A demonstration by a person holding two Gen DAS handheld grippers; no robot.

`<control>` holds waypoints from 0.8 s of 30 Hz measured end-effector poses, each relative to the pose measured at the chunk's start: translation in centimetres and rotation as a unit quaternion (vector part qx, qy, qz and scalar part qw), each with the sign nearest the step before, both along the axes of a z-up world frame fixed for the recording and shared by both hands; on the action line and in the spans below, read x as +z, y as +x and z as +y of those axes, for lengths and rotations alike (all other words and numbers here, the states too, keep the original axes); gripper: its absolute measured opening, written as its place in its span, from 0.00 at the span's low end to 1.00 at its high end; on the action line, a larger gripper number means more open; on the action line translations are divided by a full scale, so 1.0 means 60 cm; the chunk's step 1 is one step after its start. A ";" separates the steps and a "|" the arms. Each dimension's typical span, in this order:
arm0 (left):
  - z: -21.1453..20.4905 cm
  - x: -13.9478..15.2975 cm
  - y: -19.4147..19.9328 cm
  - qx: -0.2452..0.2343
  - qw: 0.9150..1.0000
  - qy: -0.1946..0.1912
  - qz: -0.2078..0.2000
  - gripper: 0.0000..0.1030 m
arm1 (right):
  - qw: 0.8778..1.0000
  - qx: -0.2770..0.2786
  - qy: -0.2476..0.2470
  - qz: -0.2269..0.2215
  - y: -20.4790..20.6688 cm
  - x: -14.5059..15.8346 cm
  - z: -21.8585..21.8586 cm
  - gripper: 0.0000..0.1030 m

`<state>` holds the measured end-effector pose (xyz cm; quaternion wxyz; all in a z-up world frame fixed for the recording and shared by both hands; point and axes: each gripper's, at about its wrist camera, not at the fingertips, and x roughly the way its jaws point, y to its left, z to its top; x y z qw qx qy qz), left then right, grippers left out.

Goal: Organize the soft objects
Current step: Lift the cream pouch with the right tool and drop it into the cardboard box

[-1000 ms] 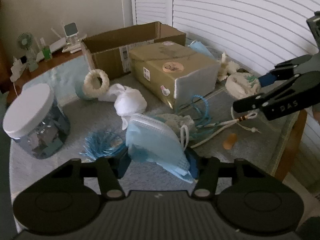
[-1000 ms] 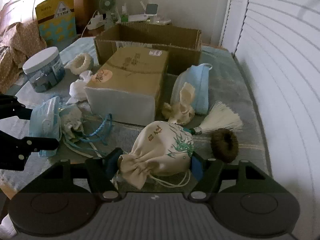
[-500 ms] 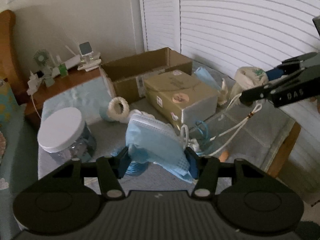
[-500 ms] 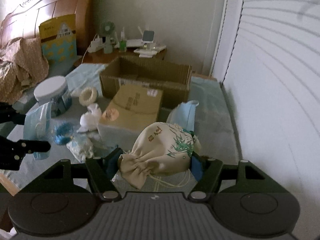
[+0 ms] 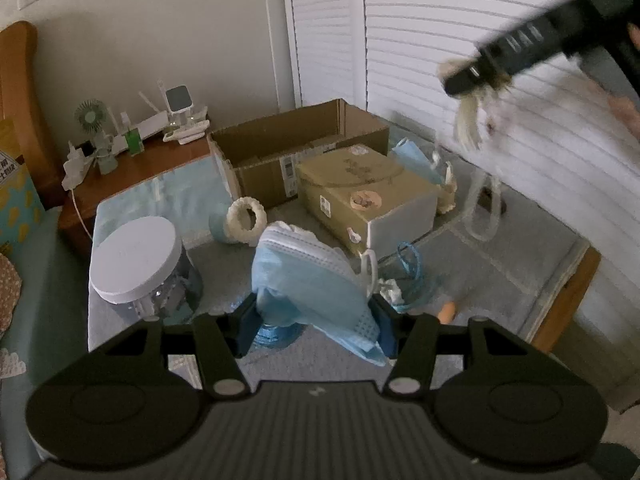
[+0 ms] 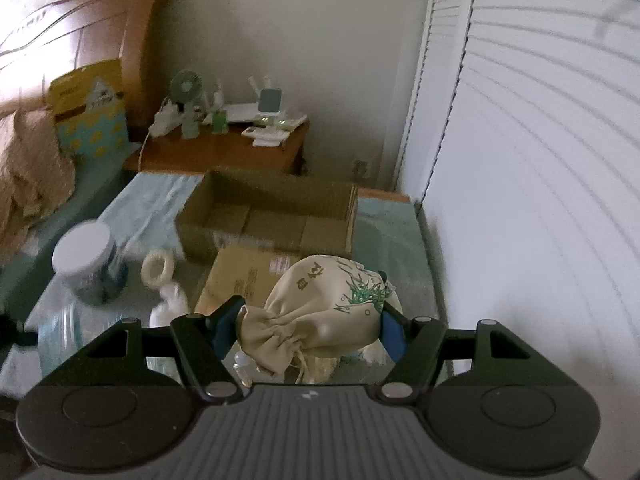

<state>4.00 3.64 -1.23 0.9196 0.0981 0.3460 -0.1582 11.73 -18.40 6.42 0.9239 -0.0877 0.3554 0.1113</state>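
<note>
My left gripper (image 5: 314,322) is shut on a stack of blue face masks (image 5: 308,284) and holds it above the table. My right gripper (image 6: 308,330) is shut on a cream drawstring pouch with a green print (image 6: 324,304), raised well above the table; in the left wrist view it shows blurred at the top right (image 5: 520,48) with the pouch's cords (image 5: 468,124) dangling. An open cardboard box (image 6: 268,216) stands at the back of the table, also in the left wrist view (image 5: 296,144).
A closed tan box (image 5: 364,188) sits before the open box. A white-lidded jar (image 5: 140,264), a cream scrunchie (image 5: 246,220), another blue mask (image 5: 412,156) and blue cords (image 5: 408,268) lie around. A nightstand (image 6: 224,148) with gadgets stands behind. Shutters (image 6: 540,160) run along the right.
Both grippers have lifted their loads up off the table. The right one with the pouch has risen much higher and moved toward the open box.
</note>
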 end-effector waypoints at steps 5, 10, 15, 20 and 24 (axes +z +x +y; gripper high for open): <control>0.008 -0.002 0.008 0.005 1.000 -0.012 0.002 0.55 | 1.000 -0.002 0.010 -0.006 0.058 0.045 0.025 0.72; 0.021 -0.011 0.022 0.020 1.000 -0.023 0.009 0.55 | 1.000 -0.008 0.015 -0.011 0.126 0.070 0.058 0.72; 0.039 -0.018 0.040 0.035 0.999 -0.031 0.016 0.55 | 1.000 -0.019 0.014 -0.017 0.204 0.080 0.100 0.72; 0.054 -0.023 0.055 0.050 0.998 -0.038 0.020 0.55 | 0.999 -0.037 0.020 -0.005 0.268 0.069 0.128 0.72; 0.064 -0.031 0.065 0.057 0.997 -0.041 0.027 0.55 | 0.998 -0.054 0.030 0.013 0.310 0.044 0.141 0.72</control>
